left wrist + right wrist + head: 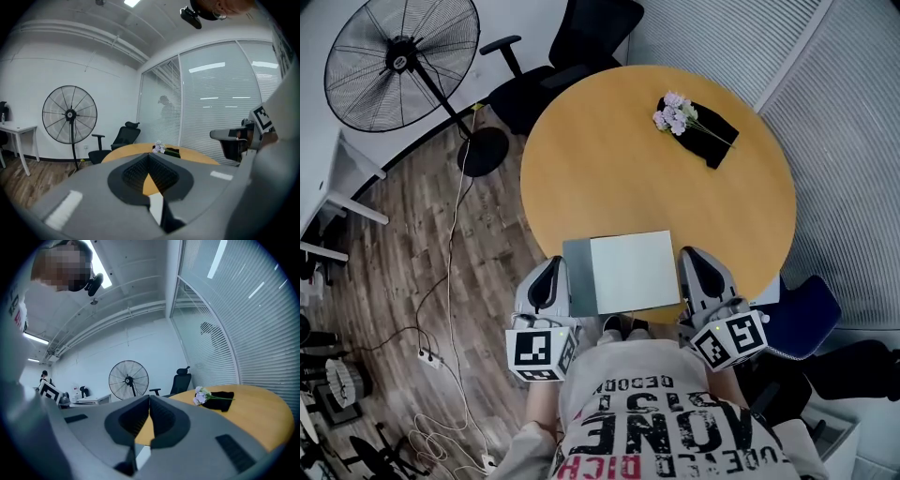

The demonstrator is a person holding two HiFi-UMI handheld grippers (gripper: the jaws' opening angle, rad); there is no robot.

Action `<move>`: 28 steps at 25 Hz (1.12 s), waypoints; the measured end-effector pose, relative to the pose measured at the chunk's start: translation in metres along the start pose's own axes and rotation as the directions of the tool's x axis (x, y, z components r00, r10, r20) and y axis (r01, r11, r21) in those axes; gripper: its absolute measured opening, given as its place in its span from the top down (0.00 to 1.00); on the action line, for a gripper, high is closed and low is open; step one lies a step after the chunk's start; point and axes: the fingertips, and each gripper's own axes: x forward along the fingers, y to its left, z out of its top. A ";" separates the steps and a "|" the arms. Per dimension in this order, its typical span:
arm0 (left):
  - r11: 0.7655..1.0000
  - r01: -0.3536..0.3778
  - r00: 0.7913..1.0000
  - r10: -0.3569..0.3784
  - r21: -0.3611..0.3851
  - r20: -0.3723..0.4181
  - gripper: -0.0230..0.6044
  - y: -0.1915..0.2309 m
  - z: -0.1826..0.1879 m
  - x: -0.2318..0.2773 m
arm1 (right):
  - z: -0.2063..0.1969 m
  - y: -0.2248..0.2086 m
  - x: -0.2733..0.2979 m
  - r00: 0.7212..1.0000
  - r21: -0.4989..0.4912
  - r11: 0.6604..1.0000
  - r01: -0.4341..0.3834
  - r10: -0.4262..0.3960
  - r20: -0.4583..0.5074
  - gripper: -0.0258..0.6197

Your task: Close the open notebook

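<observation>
**A:** How far along is the closing?

**B:** Not begun, I judge. The flat notebook with a white page up and a grey strip along its left side (633, 272) lies at the near edge of the round wooden table (609, 159). The left gripper (551, 274) and right gripper (694, 267) sit just beside it, one on each side, both with jaws pressed together on nothing

**A:** What does the next move call for?

**B:** Probably working a jaw tip under a cover edge and folding it across. The grey strip looks the likeliest hold

**A:** Any writing?

**B:** None on the notebook. The person's shirt (675, 431) has bold black lettering, upside down from here and not readable to me. The grippers carry only square black-and-white markers (532, 350)
</observation>
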 end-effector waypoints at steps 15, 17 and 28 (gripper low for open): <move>0.935 -0.020 0.829 -0.182 -0.354 -0.528 0.71 0.012 -0.219 0.014 | -0.015 0.005 0.004 0.999 -0.004 1.000 0.009 -0.009 -0.051 0.94; 0.928 -0.021 0.813 -0.202 -0.373 -0.547 0.69 0.015 -0.234 0.017 | -0.015 0.007 0.007 0.998 -0.006 1.000 0.008 -0.008 -0.055 0.94; 0.906 0.019 0.732 -0.301 -0.423 -0.611 0.64 0.014 -0.281 0.015 | -0.018 0.003 0.006 0.997 -0.013 0.999 0.047 -0.048 -0.068 0.94</move>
